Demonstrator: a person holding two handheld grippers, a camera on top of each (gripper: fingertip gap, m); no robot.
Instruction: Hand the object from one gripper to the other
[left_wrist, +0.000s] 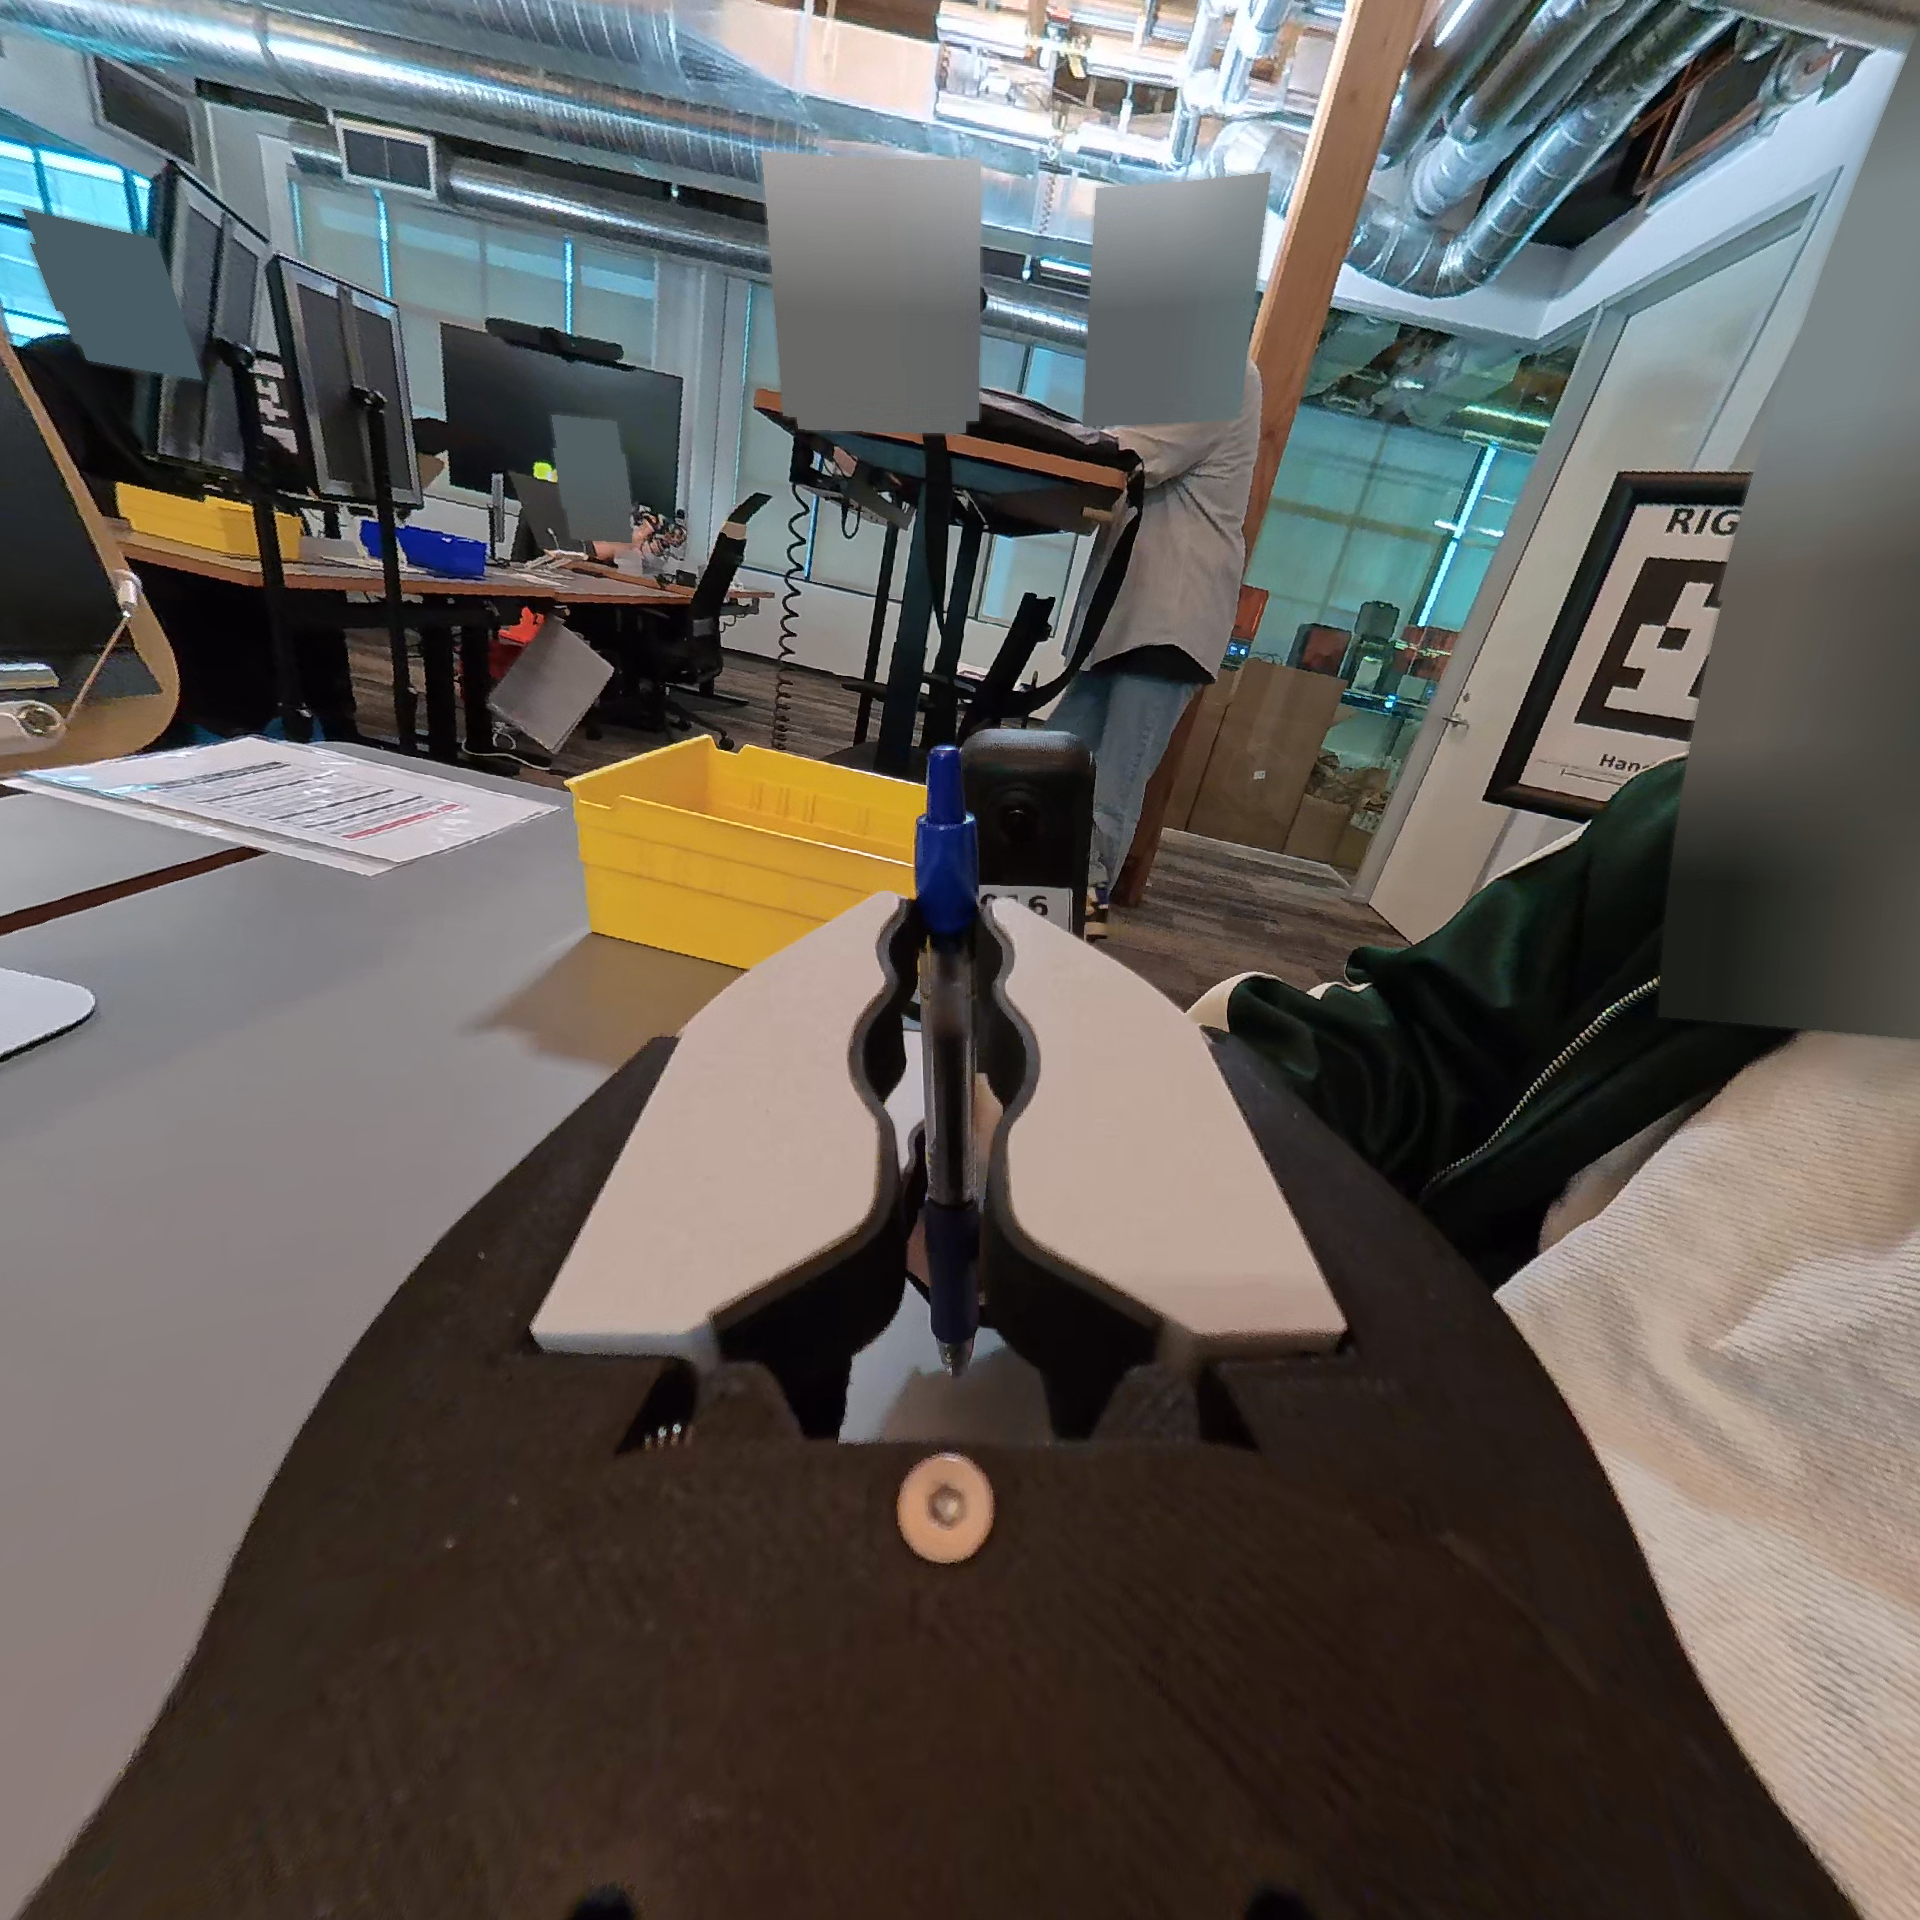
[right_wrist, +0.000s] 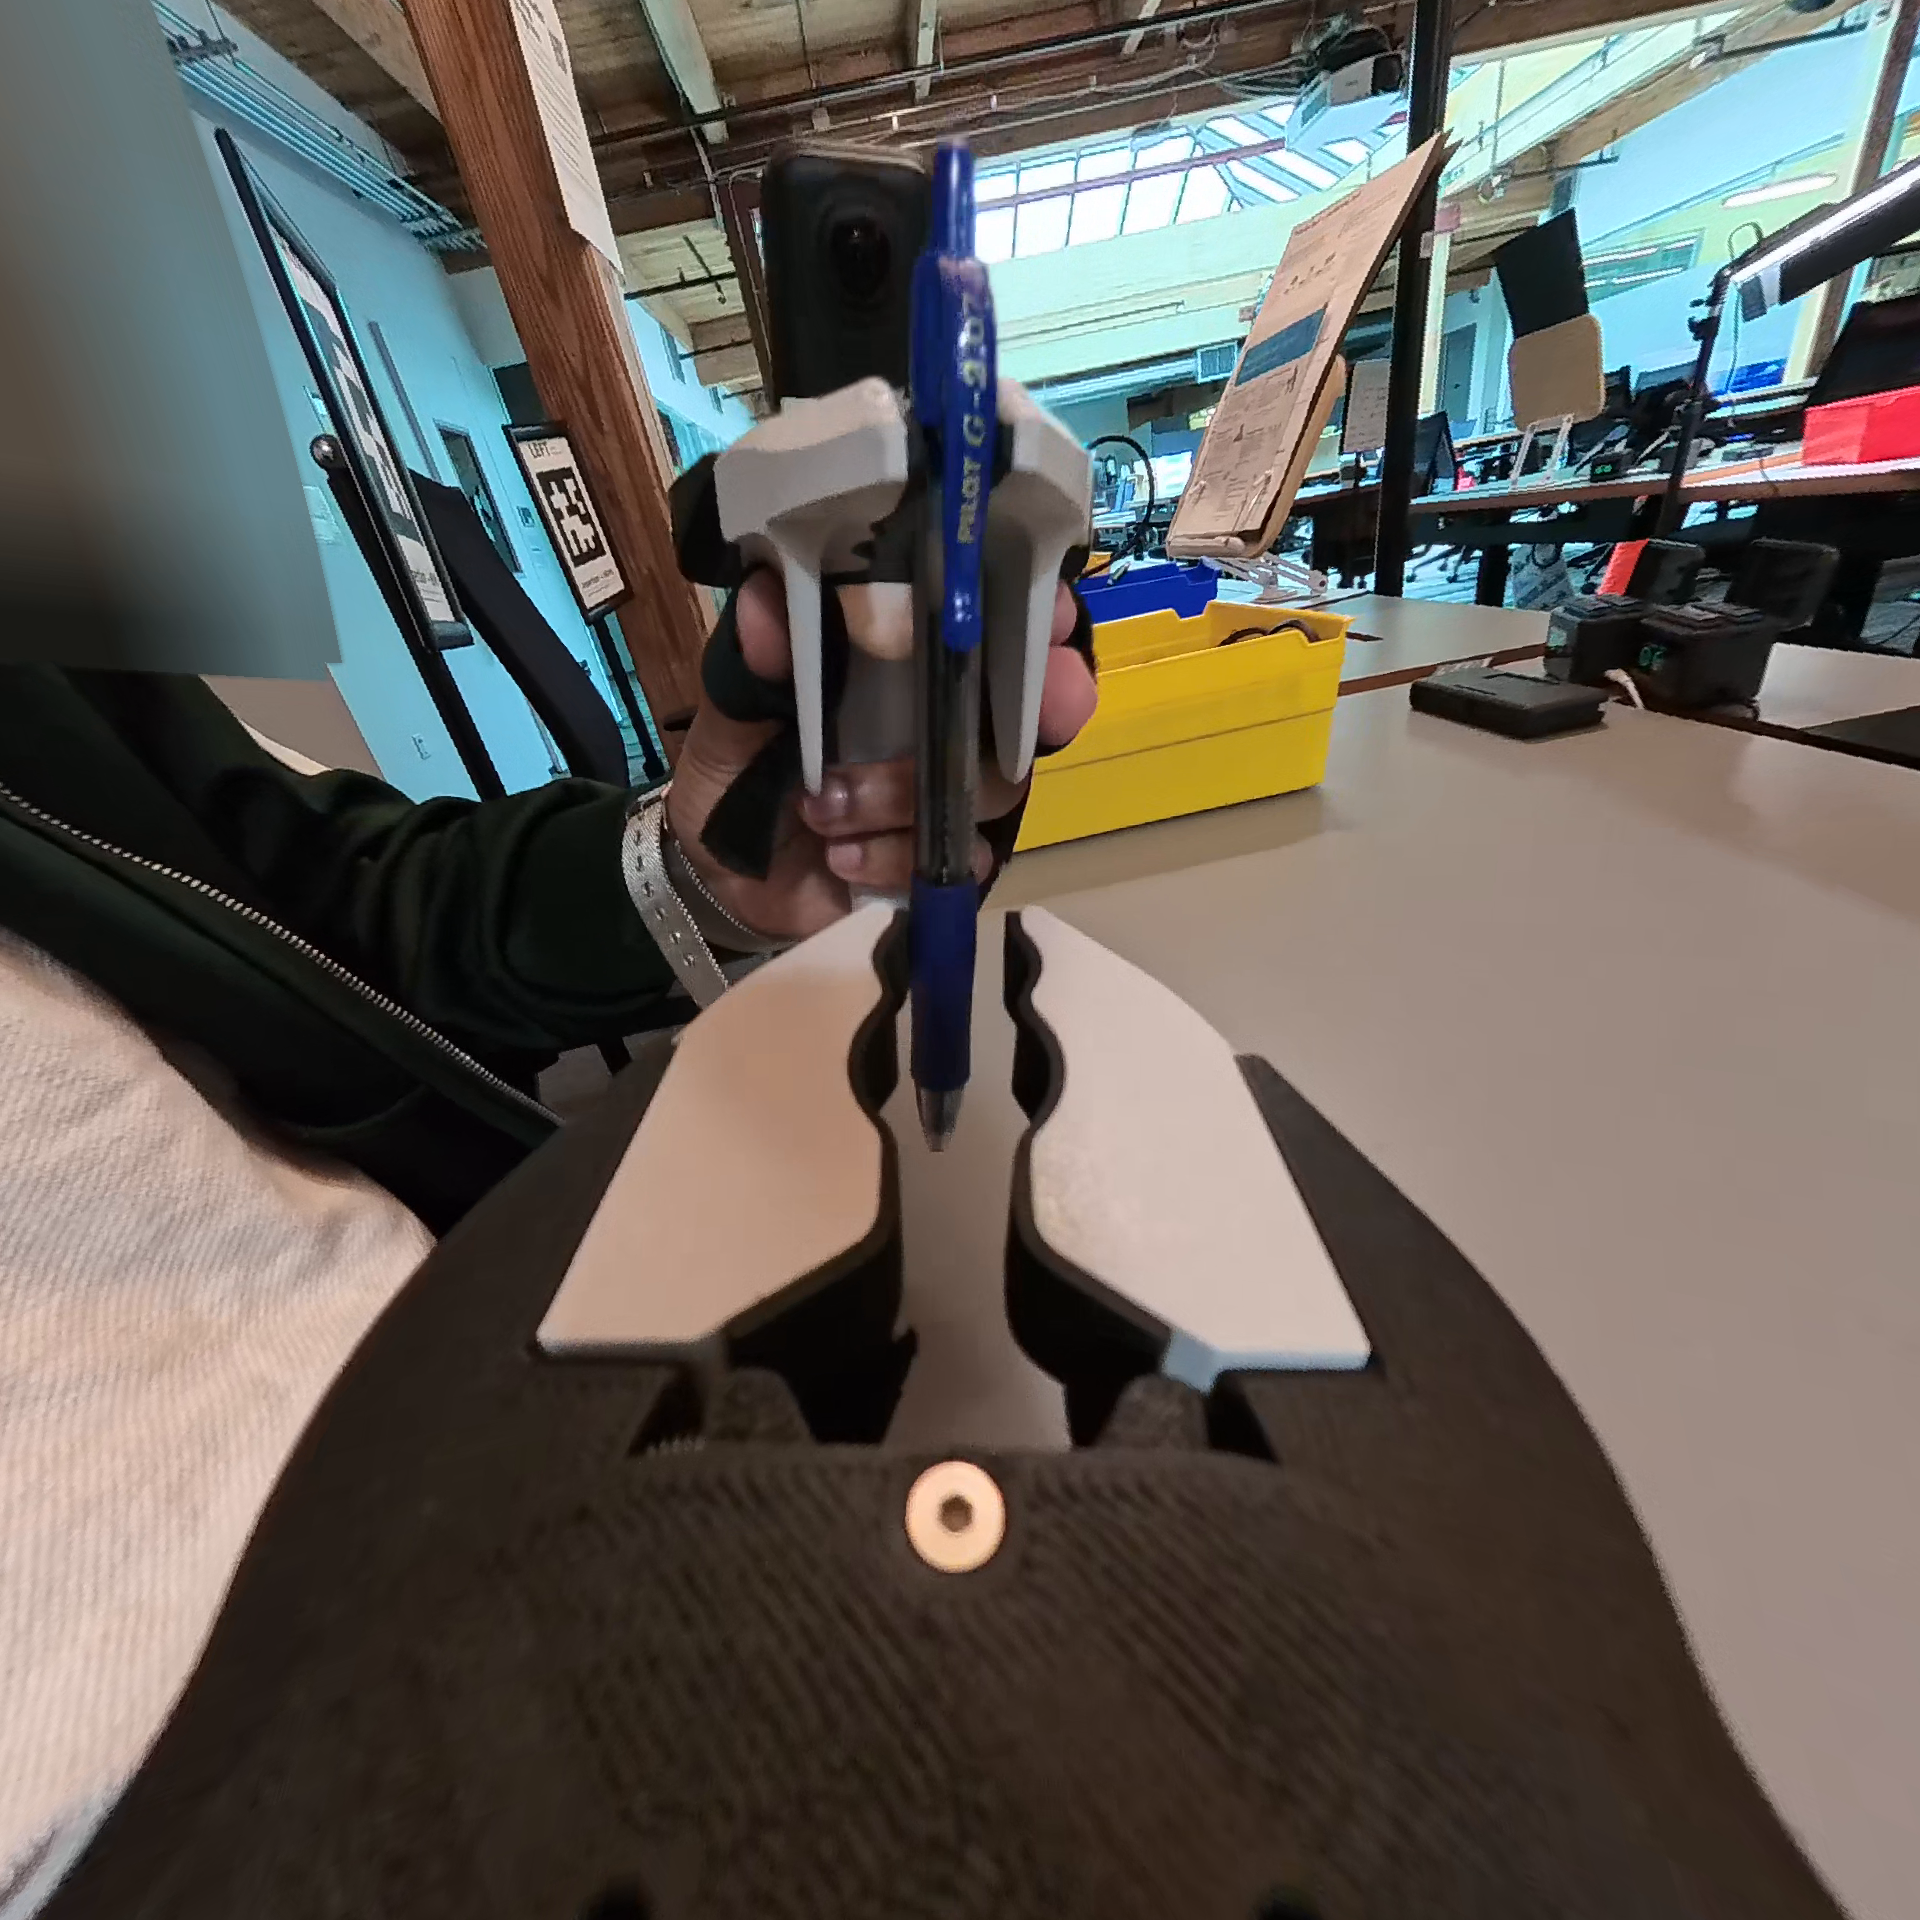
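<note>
We start with the pen (right_wrist: 948, 644), a retractable one with a blue clicker and clip at the top, a clear barrel showing the dark ink tube, a blue rubber grip lower down and a metal tip pointing downward. It stands close to upright in the air above the grey table (right_wrist: 1455, 1039), touching neither the tabletop nor anything on it. In the left wrist view the same pen (left_wrist: 948, 1049) runs straight along the channel between our grey fingers, its blue cap clear of the fingertips and its tip near the base of the fingers. The left gripper (left_wrist: 943, 914) is closed tight on the pen, the wavy inner pads pressed against both sides of the barrel; from the right wrist view we see that same left gripper (right_wrist: 902, 488) head-on, held by a gloved hand (right_wrist: 769, 790) in a dark green sleeve, clamped around the pen's upper barrel under the clip. The right gripper (right_wrist: 951, 920) is partly open — its two grey fingers stand either side of the blue rubber grip with a visible gap on each side, so it holds nothing and touches nothing that we can make out. Behind the pen a yellow bin (right_wrist: 1174, 707) sits on the table — also seen in the other view (left_wrist: 727, 842) — beside a black camera (left_wrist: 1023, 810).
</note>
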